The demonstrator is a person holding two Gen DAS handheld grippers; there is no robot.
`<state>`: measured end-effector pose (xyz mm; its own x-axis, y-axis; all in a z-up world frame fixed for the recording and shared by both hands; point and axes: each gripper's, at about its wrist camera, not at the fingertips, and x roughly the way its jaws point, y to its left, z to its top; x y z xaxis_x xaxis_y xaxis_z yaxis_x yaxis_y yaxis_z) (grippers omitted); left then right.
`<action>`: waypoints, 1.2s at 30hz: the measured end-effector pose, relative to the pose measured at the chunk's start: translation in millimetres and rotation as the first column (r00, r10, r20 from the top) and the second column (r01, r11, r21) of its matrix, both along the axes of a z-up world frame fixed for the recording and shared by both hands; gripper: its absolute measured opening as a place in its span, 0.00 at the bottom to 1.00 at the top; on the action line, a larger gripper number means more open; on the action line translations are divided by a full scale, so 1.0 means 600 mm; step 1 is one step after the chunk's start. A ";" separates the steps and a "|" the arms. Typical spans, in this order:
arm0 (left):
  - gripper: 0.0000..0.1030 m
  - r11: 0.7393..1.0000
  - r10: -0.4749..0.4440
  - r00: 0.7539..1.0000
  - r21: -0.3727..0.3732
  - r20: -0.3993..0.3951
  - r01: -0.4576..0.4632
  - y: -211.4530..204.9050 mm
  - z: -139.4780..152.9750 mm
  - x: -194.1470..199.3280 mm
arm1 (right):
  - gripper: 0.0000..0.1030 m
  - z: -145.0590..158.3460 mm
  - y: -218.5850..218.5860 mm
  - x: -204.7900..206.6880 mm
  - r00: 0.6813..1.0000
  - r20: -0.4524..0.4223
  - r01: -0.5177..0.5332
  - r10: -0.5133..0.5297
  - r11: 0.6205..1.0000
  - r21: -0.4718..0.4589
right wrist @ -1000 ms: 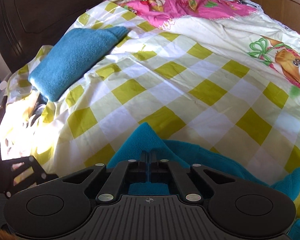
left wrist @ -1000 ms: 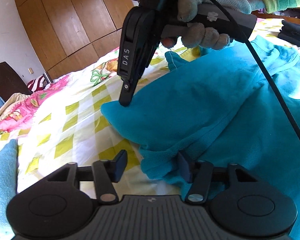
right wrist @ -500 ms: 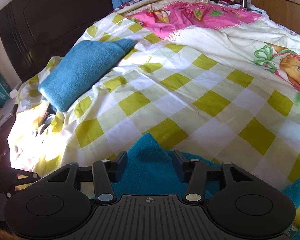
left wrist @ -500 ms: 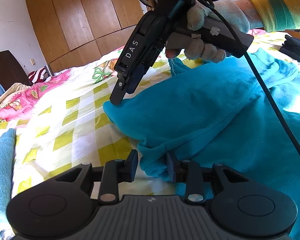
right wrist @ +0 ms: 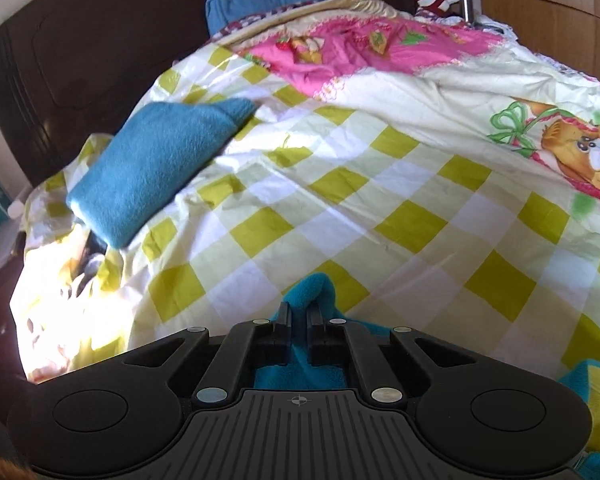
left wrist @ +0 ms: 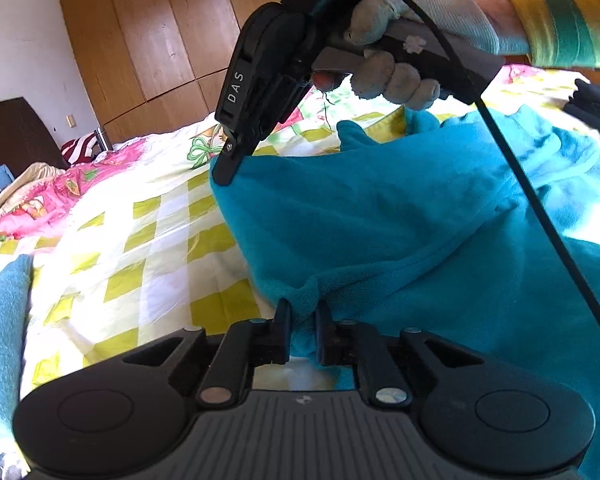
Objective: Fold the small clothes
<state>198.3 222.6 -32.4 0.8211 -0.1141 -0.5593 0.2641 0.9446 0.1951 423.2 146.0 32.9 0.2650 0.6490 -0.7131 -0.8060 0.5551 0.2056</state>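
My left gripper (left wrist: 302, 312) pinching the teal fleece garment (left wrist: 400, 232) hem at lower centre, my right gripper (right wrist: 298, 314) clamped on its corner, folded blue towel (right wrist: 156, 168) upper left

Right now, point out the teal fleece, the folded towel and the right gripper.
teal fleece (left wrist: 380, 216), left wrist view, its broad front.
folded towel (right wrist: 156, 164), right wrist view, top face.
right gripper (right wrist: 298, 322), right wrist view, between fingertips.

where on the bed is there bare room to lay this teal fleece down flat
Bare checked bedspread lies between the folded blue towel, the pink quilt and the teal fleece garment. The garment itself crowds the near right side.
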 end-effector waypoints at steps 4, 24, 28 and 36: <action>0.23 0.985 0.089 0.994 -0.145 -0.059 -0.097 0.029 0.011 -0.002 | 0.06 -0.022 0.026 0.013 0.998 -0.008 0.059 -0.059 0.998 -0.024; 0.36 0.972 0.225 0.972 -0.059 -0.067 -0.229 0.010 -0.007 0.063 | 0.22 -0.082 -0.085 -0.123 0.965 0.142 0.234 -0.220 0.968 -0.090; 0.43 0.969 0.238 0.963 -0.034 -0.125 -0.244 0.015 -0.027 0.061 | 0.22 -0.096 -0.130 -0.118 0.938 0.095 0.340 -0.334 0.938 -0.060; 0.48 0.984 0.175 0.984 -0.023 0.011 -0.175 -0.026 0.052 0.103 | 0.32 -0.056 -0.263 -0.196 0.877 0.200 0.442 -0.437 0.897 0.019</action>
<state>260.2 207.1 -1.3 0.8367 0.0202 -0.5473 0.0919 0.9800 0.1767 305.4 -11.9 -0.8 0.6536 0.4148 -0.6330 -0.4999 0.8646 0.0504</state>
